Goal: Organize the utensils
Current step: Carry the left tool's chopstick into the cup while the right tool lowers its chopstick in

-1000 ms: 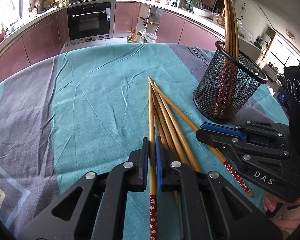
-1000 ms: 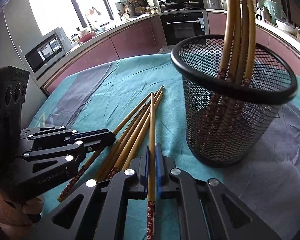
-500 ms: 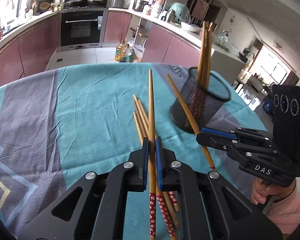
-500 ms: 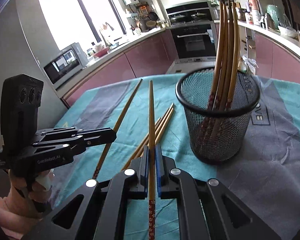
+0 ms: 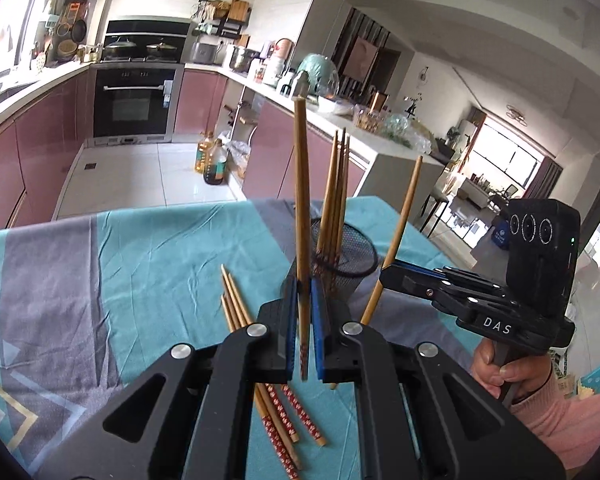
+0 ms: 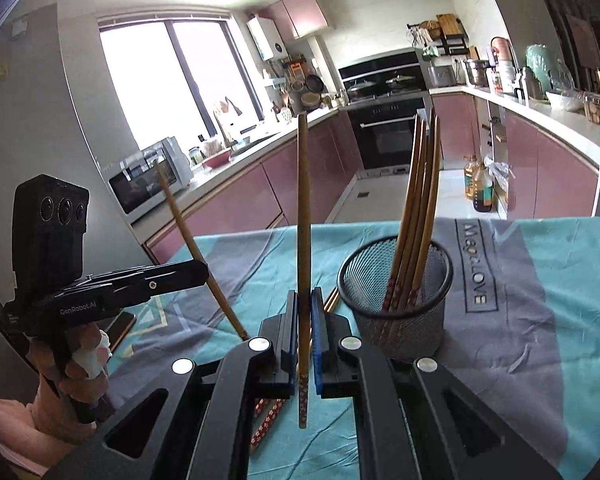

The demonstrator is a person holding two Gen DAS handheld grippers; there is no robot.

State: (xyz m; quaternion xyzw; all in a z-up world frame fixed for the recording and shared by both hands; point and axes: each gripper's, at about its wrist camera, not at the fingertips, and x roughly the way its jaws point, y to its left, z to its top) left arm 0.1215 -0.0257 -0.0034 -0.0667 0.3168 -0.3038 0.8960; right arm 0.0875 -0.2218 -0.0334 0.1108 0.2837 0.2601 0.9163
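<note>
Two grippers are raised above the tablecloth, each clamped on one chopstick. One chopstick is held upright by the left gripper; another chopstick is held by the right gripper. Loose chopsticks are left on the cloth beside the mesh holder, in which several chopsticks are stood.

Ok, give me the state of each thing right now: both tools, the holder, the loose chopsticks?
Left tool: shut on a chopstick, lifted off the table.
Right tool: shut on another chopstick, also lifted.
Mesh holder: upright, several chopsticks standing inside.
Loose chopsticks: lying flat on the tablecloth.
</note>
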